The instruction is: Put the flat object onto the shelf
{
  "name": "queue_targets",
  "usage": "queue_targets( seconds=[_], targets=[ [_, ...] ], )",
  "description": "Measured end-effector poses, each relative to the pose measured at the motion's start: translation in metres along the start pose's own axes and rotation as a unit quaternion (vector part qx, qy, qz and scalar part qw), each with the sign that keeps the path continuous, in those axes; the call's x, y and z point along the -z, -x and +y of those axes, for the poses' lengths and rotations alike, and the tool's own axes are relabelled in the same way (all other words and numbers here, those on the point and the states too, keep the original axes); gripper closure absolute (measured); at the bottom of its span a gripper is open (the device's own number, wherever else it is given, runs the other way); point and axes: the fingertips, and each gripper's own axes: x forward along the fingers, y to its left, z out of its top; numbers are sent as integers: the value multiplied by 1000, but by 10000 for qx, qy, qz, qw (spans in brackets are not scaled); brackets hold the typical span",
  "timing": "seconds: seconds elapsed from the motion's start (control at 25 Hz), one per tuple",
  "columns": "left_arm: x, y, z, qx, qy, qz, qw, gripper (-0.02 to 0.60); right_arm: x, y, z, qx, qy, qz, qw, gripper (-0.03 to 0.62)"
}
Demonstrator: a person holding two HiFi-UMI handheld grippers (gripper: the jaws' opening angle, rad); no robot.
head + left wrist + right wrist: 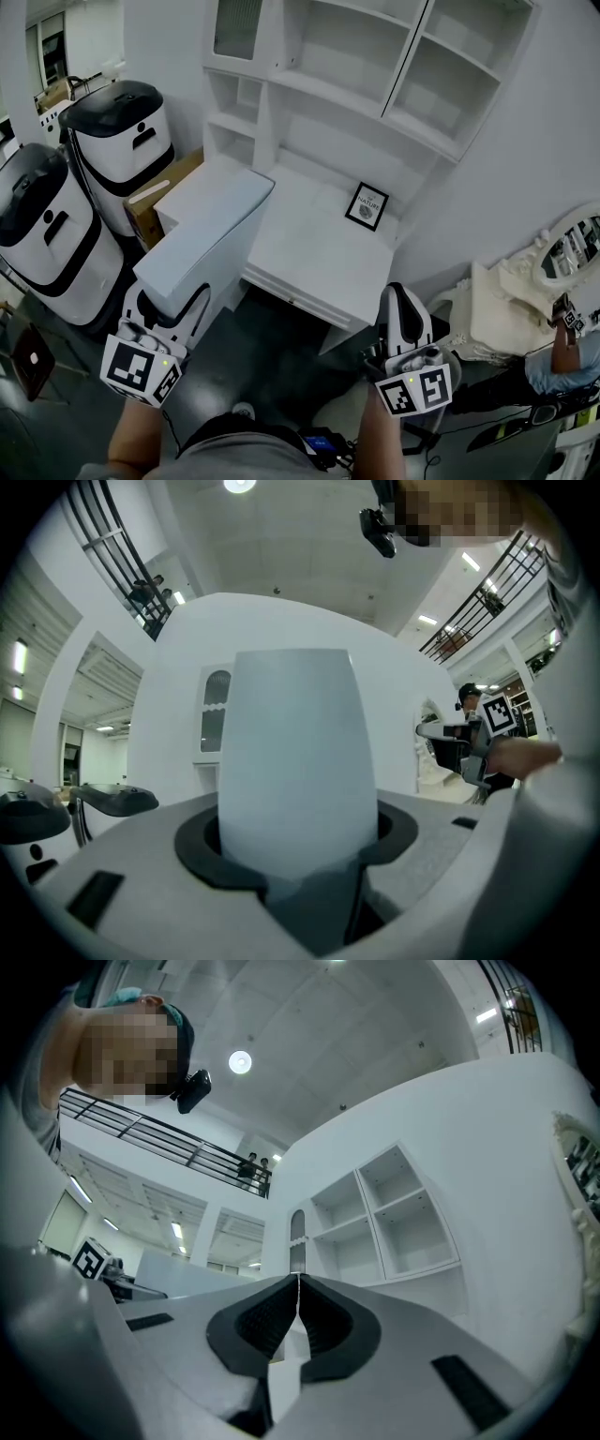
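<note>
The flat object is a long pale blue-white slab. My left gripper is shut on its near end, and the slab reaches out level to the front left corner of the white desk top. In the left gripper view the slab stands between the dark pads and hides most of what lies ahead. The white shelf unit with open compartments rises behind the desk. My right gripper is shut with nothing in it, low at the desk's front right; its tips point up toward the shelf compartments.
A small framed picture leans at the back of the desk. Two white and black bins and a cardboard box stand on the left. An ornate white mirror and another person's sleeve are at the right.
</note>
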Motion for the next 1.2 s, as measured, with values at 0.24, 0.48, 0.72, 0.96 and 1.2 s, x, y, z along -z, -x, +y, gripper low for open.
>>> queue_targets(
  seconds=[0.24, 0.48, 0.72, 0.96, 1.2],
  targets=[
    [2, -13, 14, 69, 6, -16, 10000, 325, 7, -14, -2, 64, -5, 61, 10000, 565],
    [5, -33, 23, 92, 43, -27, 9999, 325, 12, -28, -12, 123, -32, 83, 9999, 565],
    [7, -65, 24, 104, 40, 12, 9999, 325, 24, -52, -34, 76, -101, 115, 9999, 565],
    [3, -116, 24, 35, -25, 37, 10000, 325, 35, -87, -77, 1, -195, 114, 9997, 565],
    [-6, -163, 21, -93, -162, 53, 9998, 325, 51, -127, -115, -225, -363, 124, 9990, 565]
  ],
)
